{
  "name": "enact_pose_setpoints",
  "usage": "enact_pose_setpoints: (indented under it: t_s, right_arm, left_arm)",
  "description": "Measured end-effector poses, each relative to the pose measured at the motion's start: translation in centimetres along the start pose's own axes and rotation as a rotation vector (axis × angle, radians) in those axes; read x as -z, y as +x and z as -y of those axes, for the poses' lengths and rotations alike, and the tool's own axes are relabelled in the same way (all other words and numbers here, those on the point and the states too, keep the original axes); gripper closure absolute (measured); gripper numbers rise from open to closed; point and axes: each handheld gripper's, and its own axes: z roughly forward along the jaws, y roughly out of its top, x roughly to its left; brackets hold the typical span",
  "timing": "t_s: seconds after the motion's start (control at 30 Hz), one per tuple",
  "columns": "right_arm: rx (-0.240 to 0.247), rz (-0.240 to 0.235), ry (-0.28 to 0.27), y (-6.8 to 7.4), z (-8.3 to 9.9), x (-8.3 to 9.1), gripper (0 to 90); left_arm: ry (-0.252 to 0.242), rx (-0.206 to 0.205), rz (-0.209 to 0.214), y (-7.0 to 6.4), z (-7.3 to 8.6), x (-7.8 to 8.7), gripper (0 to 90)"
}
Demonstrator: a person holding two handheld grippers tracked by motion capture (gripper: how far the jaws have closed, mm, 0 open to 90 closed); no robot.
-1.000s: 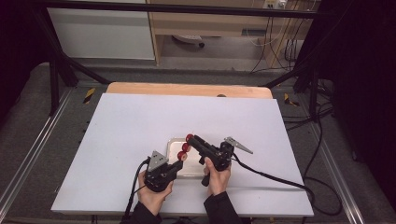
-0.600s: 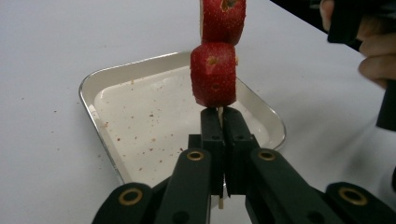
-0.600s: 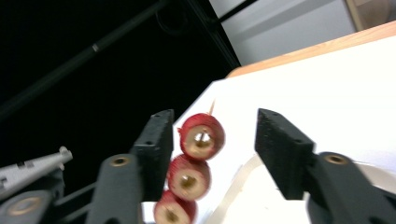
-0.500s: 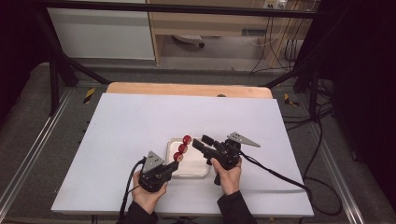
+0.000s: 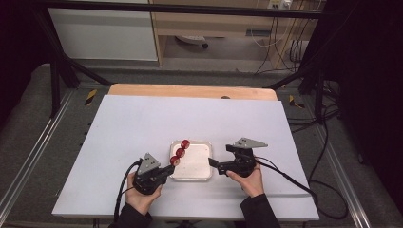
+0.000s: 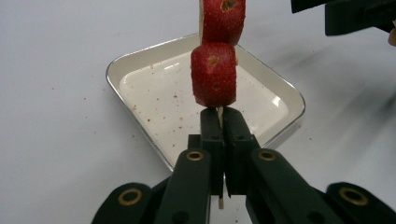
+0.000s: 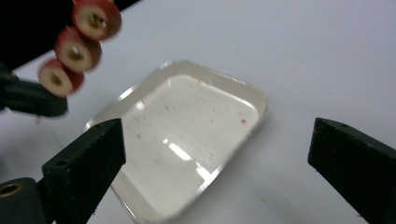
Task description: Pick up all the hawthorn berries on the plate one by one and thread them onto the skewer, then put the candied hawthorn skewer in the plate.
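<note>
Pinching the skewer (image 6: 219, 112) by its bare end, the left gripper (image 5: 167, 170) is holding three red fruit pieces (image 5: 180, 152) over the tray's (image 5: 199, 172) ten o'clock corner, likely so crumbs fall inside, while the right gripper (image 5: 212, 163) is hovering wide open and empty at three o'clock.

On the white table (image 5: 142, 123), a square white tray (image 5: 192, 161) lies near the front edge. The left gripper (image 5: 167, 169) is at the tray's left side and holds a skewer with three red fruit pieces (image 5: 180, 152) slanting over the tray's left part. The right gripper (image 5: 212, 163) is at the tray's right edge, held by a hand (image 5: 249, 180).
</note>
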Motion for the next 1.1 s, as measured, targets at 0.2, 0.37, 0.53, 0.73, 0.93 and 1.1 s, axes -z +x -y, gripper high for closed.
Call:
enact_pose_setpoints:
  t_s: [0.2, 0.37, 0.53, 0.73, 0.93, 1.1]
  right_arm:
    - [0.063, 0.016, 0.106, -1.1, 1.6, 0.9, 2.0]
    - [0.099, 0.027, 0.130, -2.0, 2.6, 1.9, 0.5]
    - [0.099, 0.049, 0.134, -2.9, 3.5, 3.1, 0.7]
    - [0.078, 0.050, 0.139, -4.1, 4.7, 4.6, 0.6]
    - [0.063, 0.062, 0.138, -4.8, 5.7, 5.7, 1.1]
    - [0.061, 0.073, 0.142, -5.0, 6.0, 6.2, 1.1]
  left_arm:
    - [0.032, -0.011, 0.009, 0.9, -0.5, 0.6, 88.0]
    - [0.079, -0.028, 0.013, 1.7, -1.2, 0.4, 88.0]
    - [0.120, -0.040, 0.020, 2.3, -2.2, -0.1, 88.0]
    - [0.155, -0.057, 0.017, 2.7, -3.4, -1.1, 88.0]
    - [0.198, -0.066, 0.011, 2.6, -4.3, -2.4, 88.0]
    - [0.235, -0.058, 0.002, 2.6, -4.7, -3.7, 88.0]
